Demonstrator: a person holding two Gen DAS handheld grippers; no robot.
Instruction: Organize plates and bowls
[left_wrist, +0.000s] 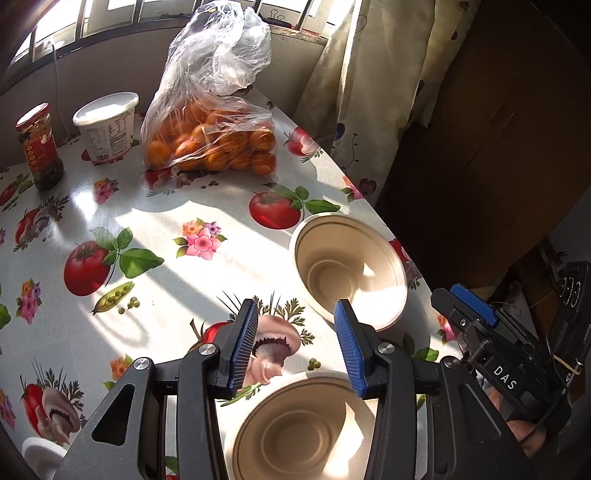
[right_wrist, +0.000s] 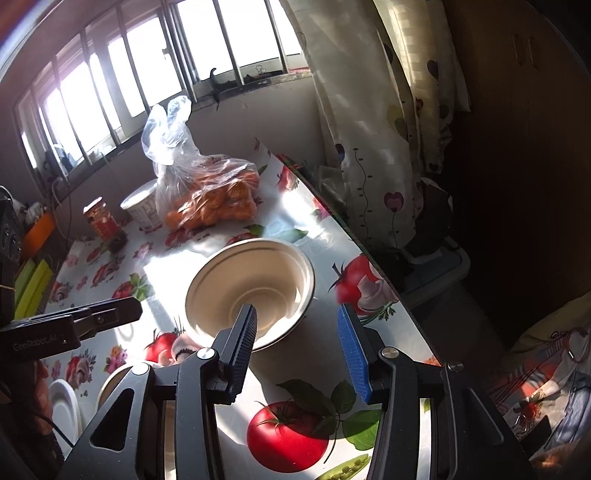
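Two beige paper bowls stand upright on the flowered tablecloth. In the left wrist view the far bowl (left_wrist: 349, 267) sits near the table's right edge and the near bowl (left_wrist: 303, 428) lies just below my left gripper (left_wrist: 295, 339), which is open and empty above it. The right gripper's fingers (left_wrist: 472, 306) show beyond the table's right edge. In the right wrist view my right gripper (right_wrist: 297, 339) is open and empty, its left finger over the far bowl (right_wrist: 251, 288). The near bowl's rim (right_wrist: 110, 384) and a white plate (right_wrist: 64, 406) lie at lower left.
A bag of oranges (left_wrist: 210, 144), a white tub (left_wrist: 107, 125) and a red-labelled jar (left_wrist: 38, 147) stand at the table's back. The table edge (left_wrist: 376, 214) runs along the right, with a curtain (left_wrist: 369, 74) beyond. A white plate's rim (left_wrist: 40, 454) shows at lower left.
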